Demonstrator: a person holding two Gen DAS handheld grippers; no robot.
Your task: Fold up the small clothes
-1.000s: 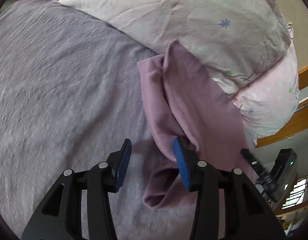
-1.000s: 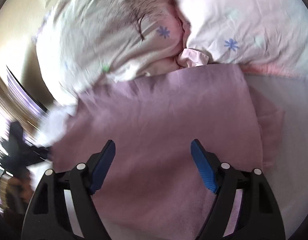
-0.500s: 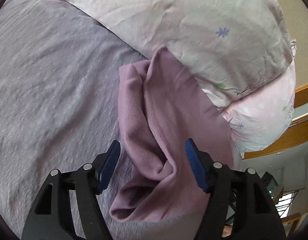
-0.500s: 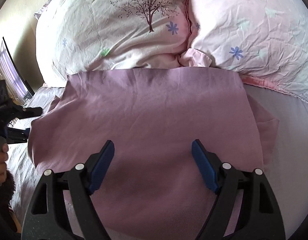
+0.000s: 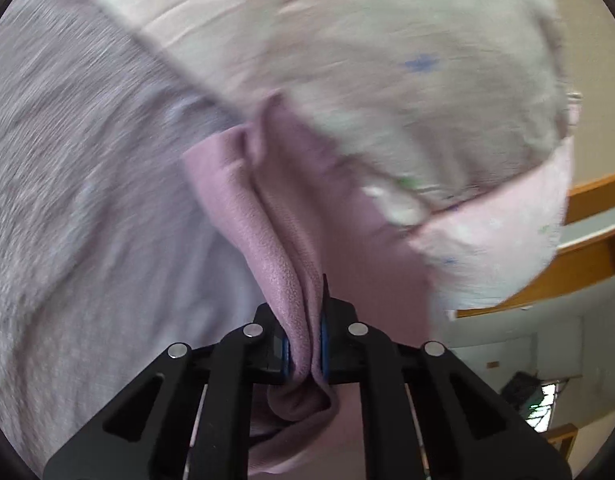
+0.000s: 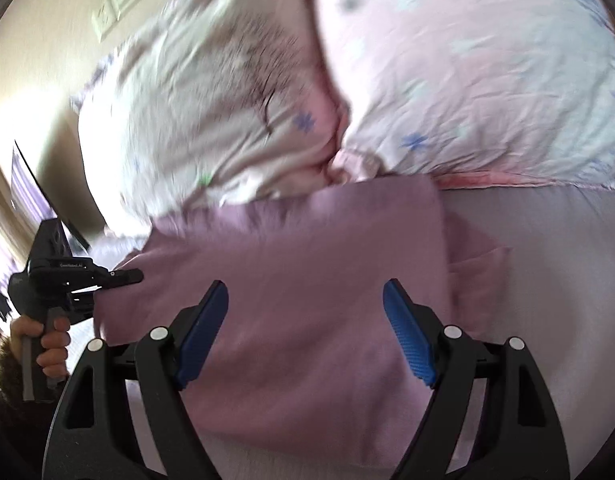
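Close in, the left gripper point(image 5: 303, 350) has its blue pads pressed together on a bunched fold of the mauve garment point(image 5: 279, 240); fabric is pinched between them and a loose lobe hangs below the pads. From the pinch, the gathered ridge of cloth runs away from the gripper toward the floral pillow point(image 5: 367, 60), its far end tucked against the pillow's lower edge. The garment lies on the grey bedsheet point(image 5: 75, 160). Both views are motion-blurred. Seen from the right wrist, the mauve garment point(image 6: 307, 280) spreads as a broad, roughly rectangular panel, its long axis running left to right across the bed, the far edge lying against two pillows point(image 6: 227, 100). The right gripper point(image 6: 305, 330) is spread wide, pads apart above the cloth and gripping nothing. At the garment's left edge the left gripper point(image 6: 119, 277) shows, its handle held in a hand point(image 6: 43, 340).
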